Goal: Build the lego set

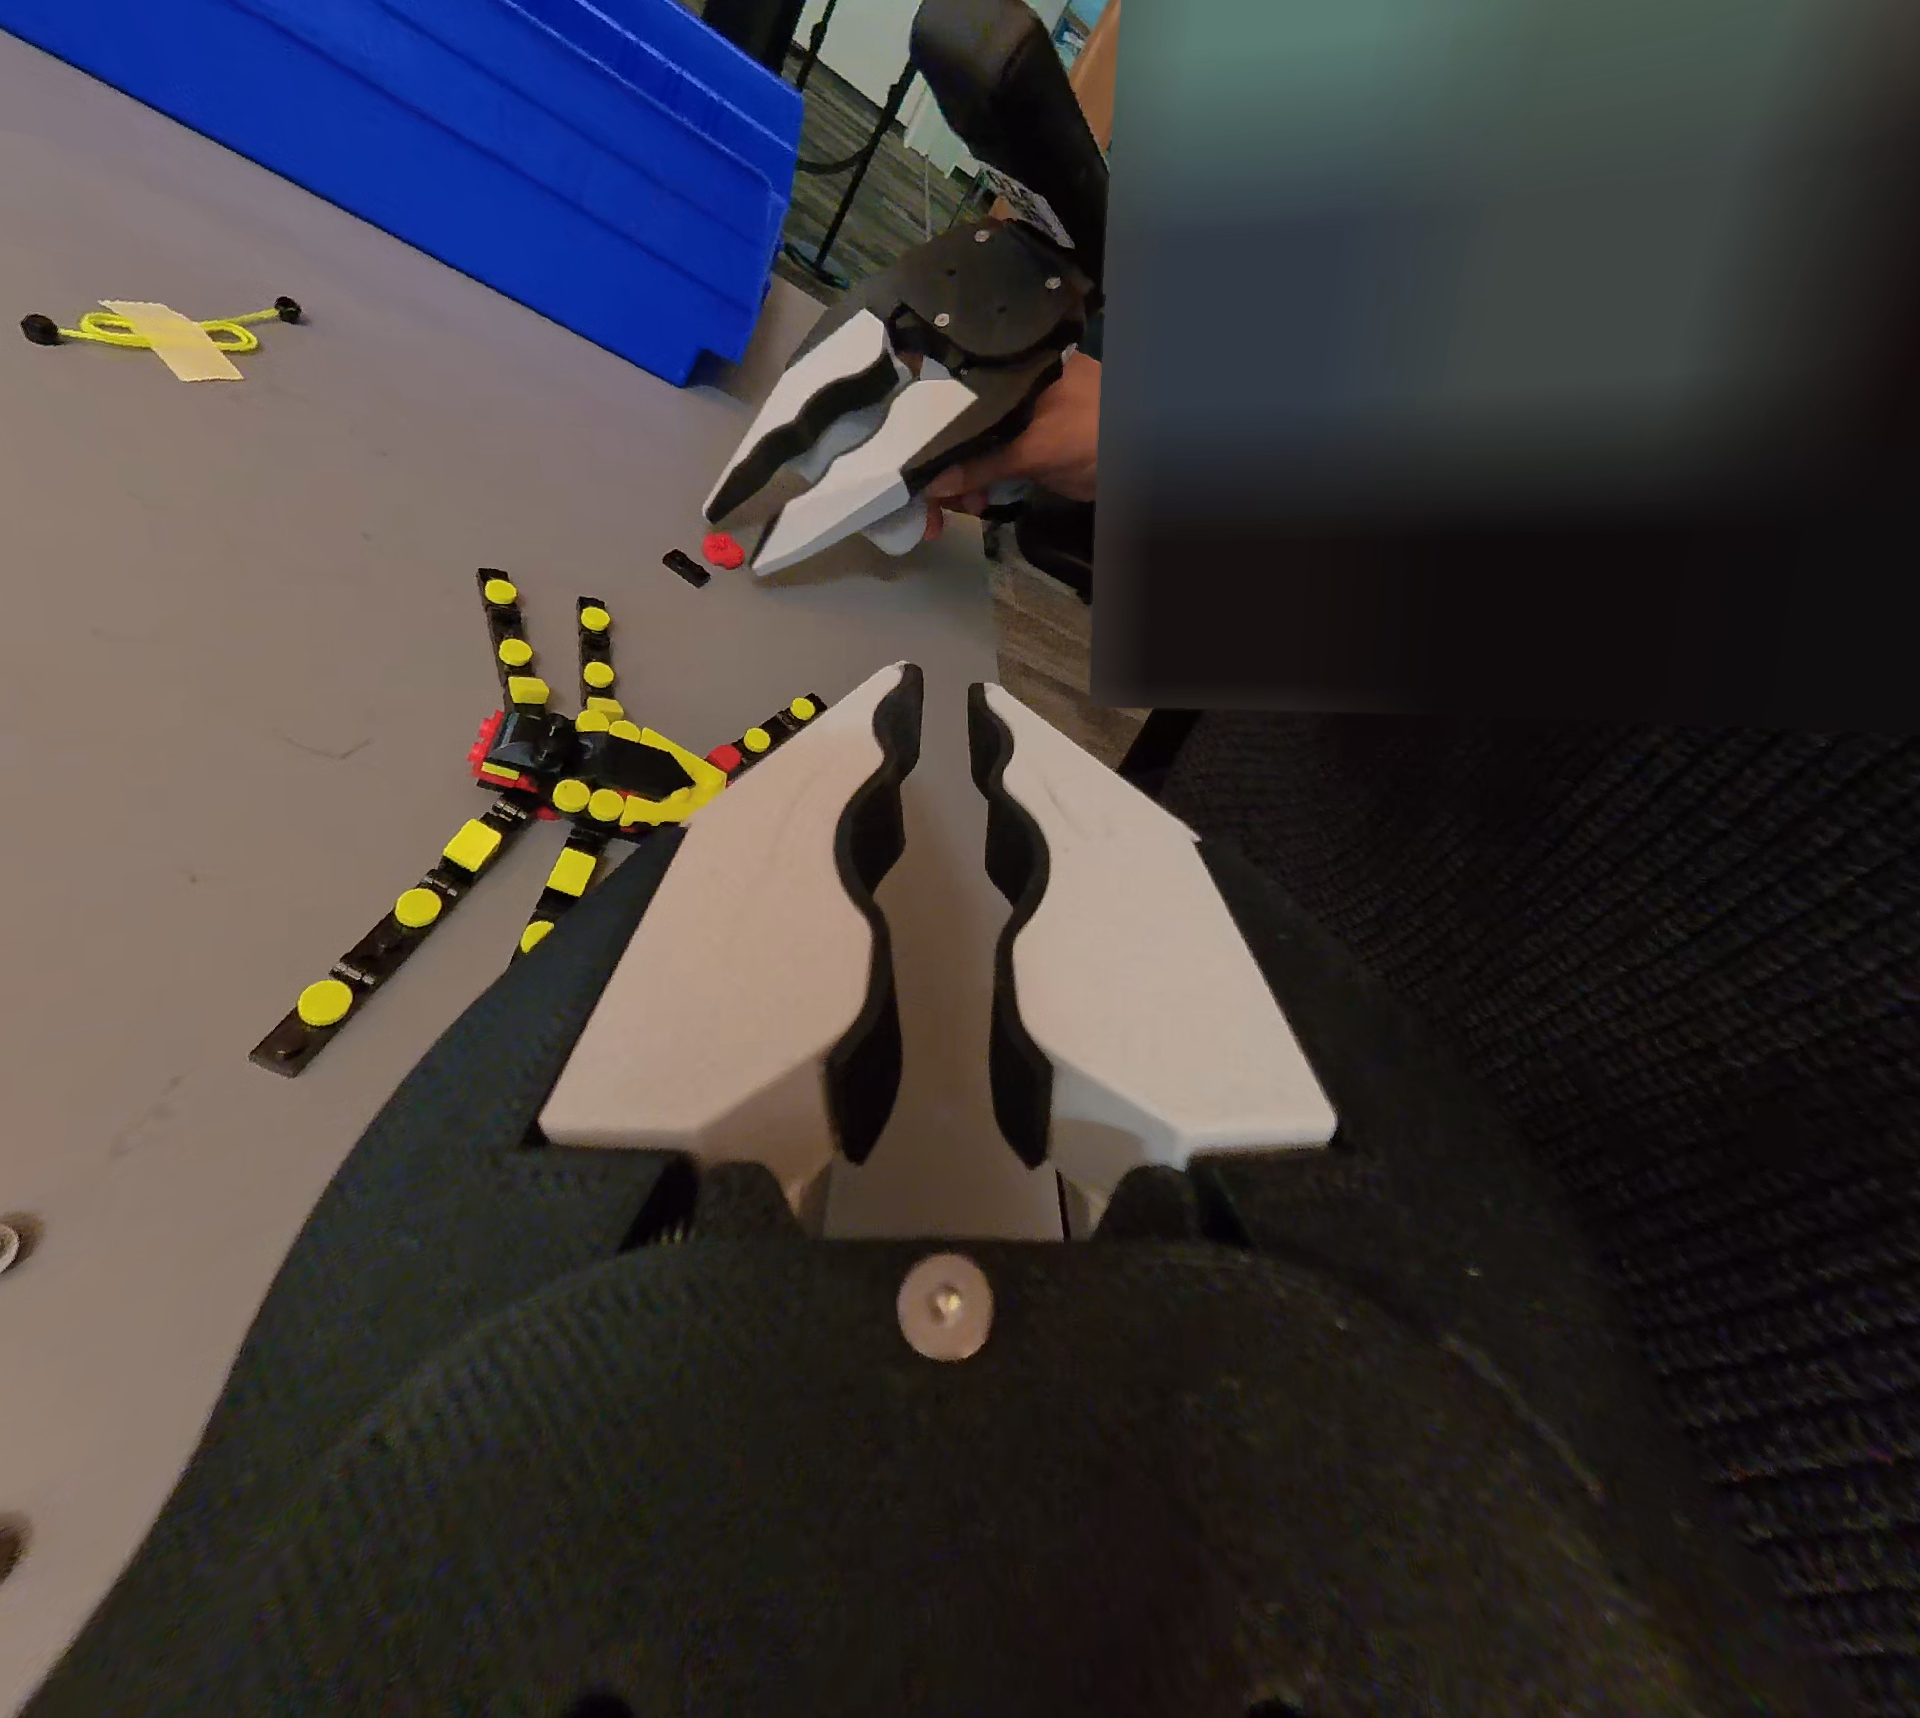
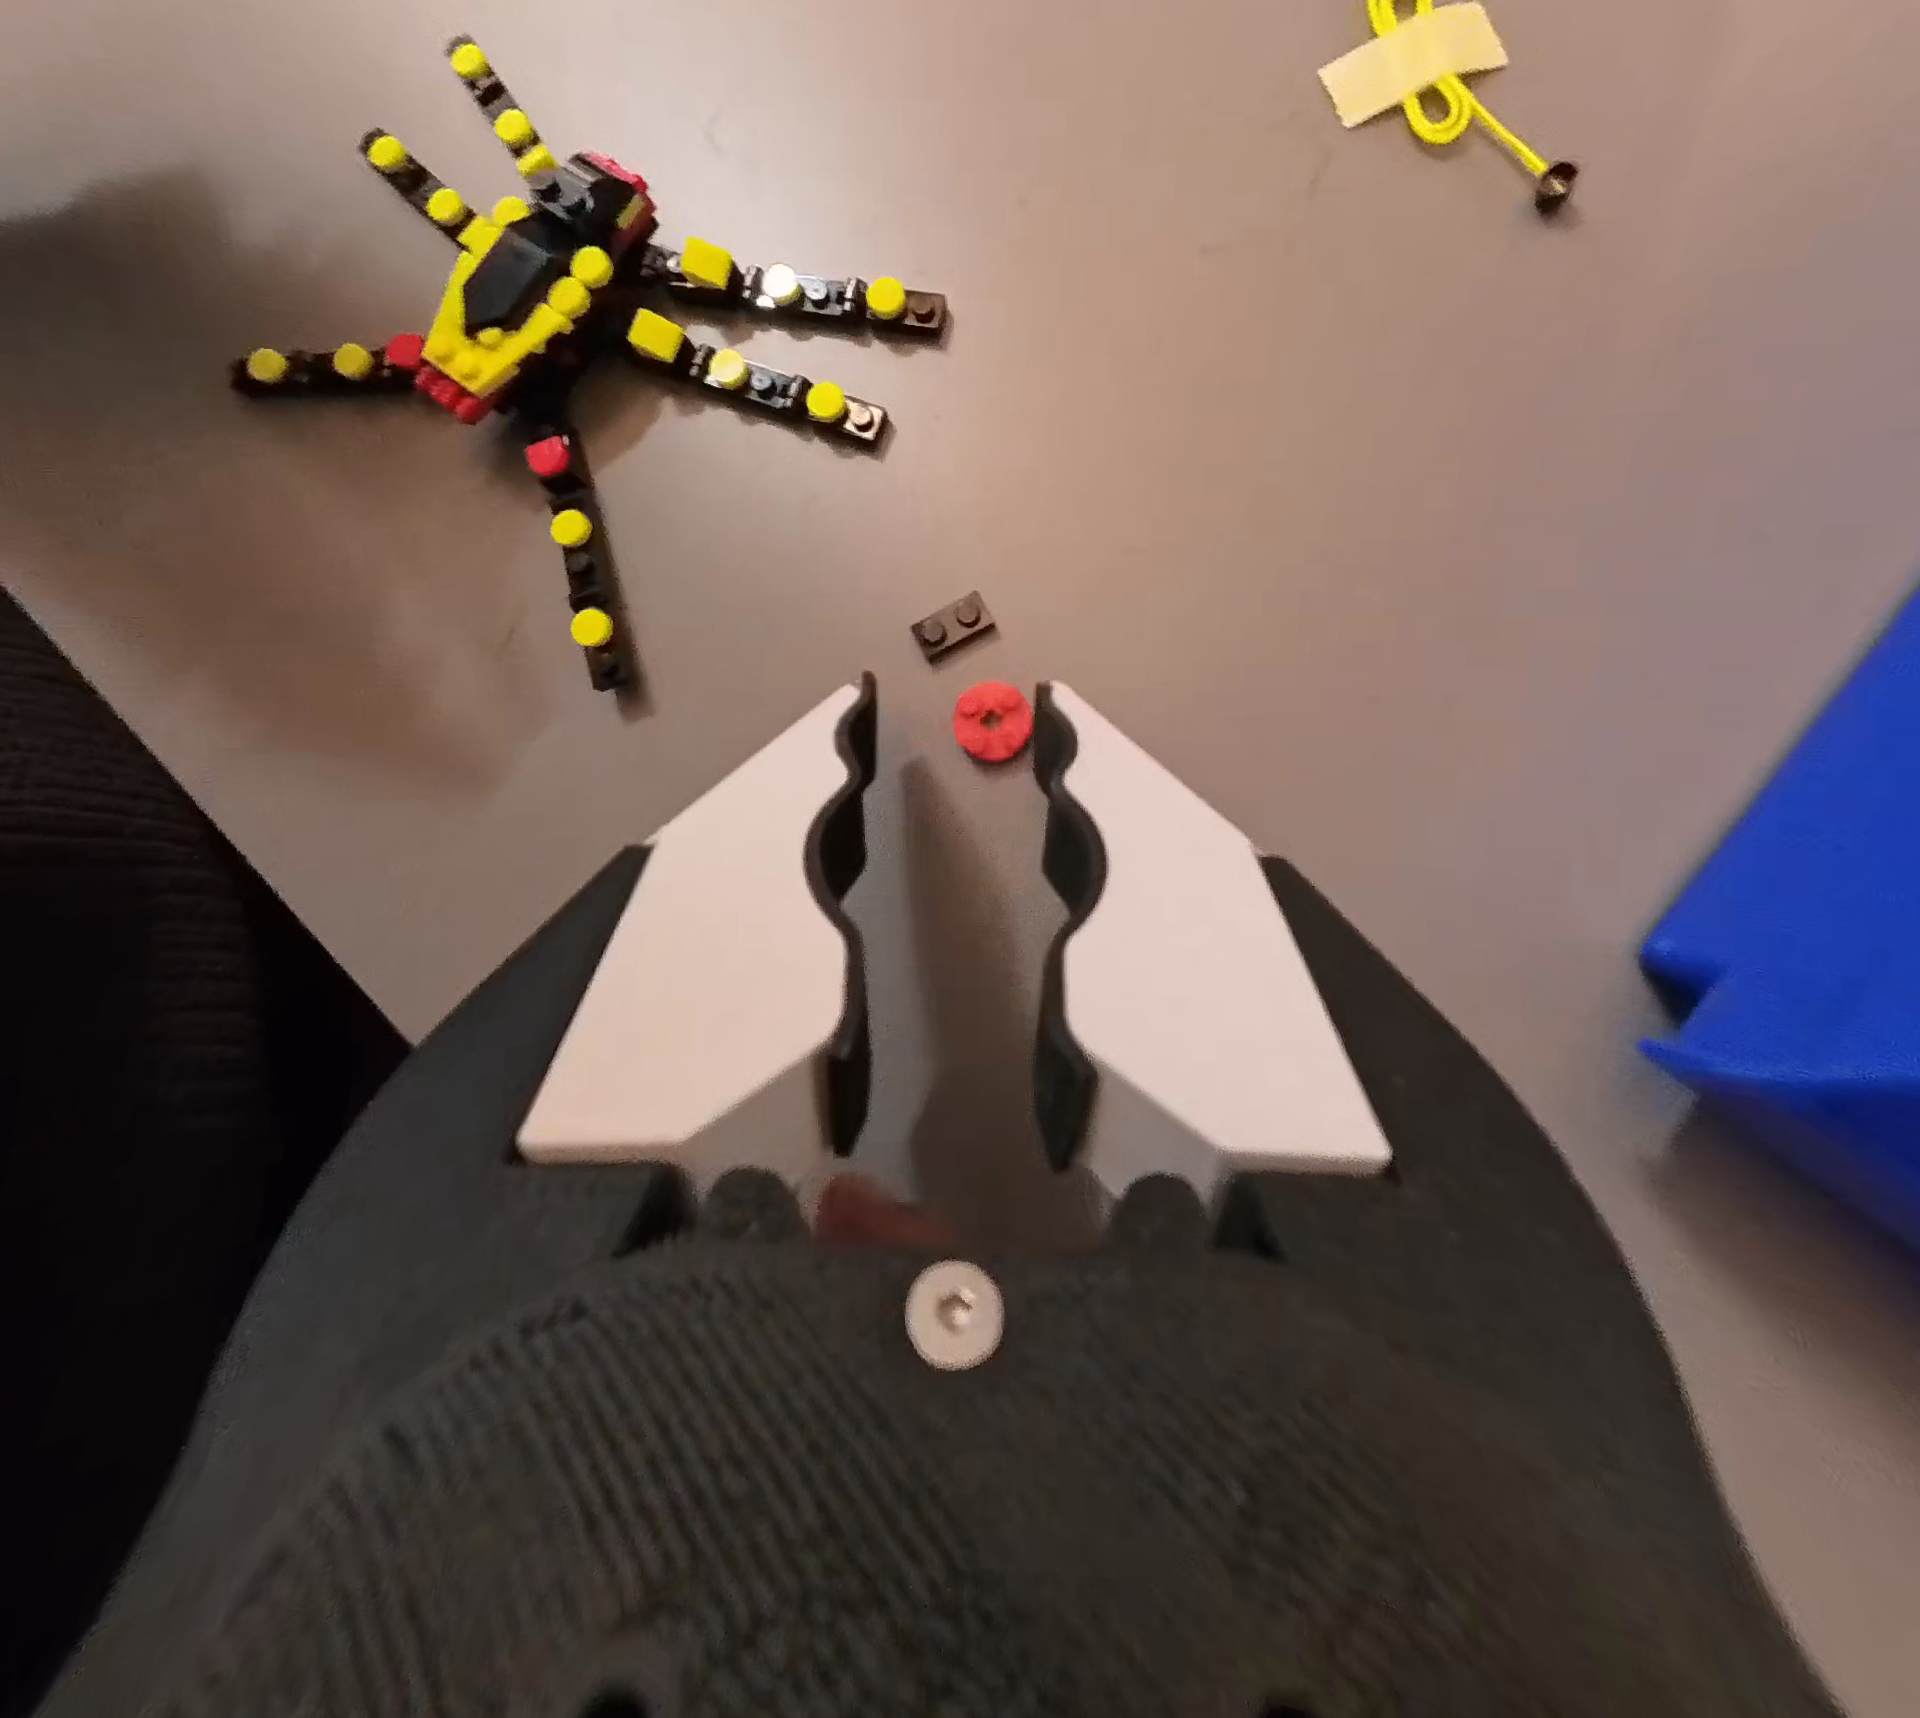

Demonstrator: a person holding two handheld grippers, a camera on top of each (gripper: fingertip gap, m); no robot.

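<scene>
Jaws of my right gripper (image 2: 956, 702) stand spread around the small round red lego plate (image 2: 992, 723), which lies toward the right-hand jaw, at frame centre on the grey bench (image 2: 1247, 473).

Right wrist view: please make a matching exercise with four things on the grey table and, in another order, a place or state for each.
Things:
1. small round red Lego piece
2. small black two-stud Lego plate
3. yellow elastic cord
4. big blue plastic bin

Places or states:
A. taped down, far right
B. at the right edge
C. between the tips of the open right tongs
D. just beyond the tips

Pairs: 1-C, 2-D, 3-A, 4-B
</scene>
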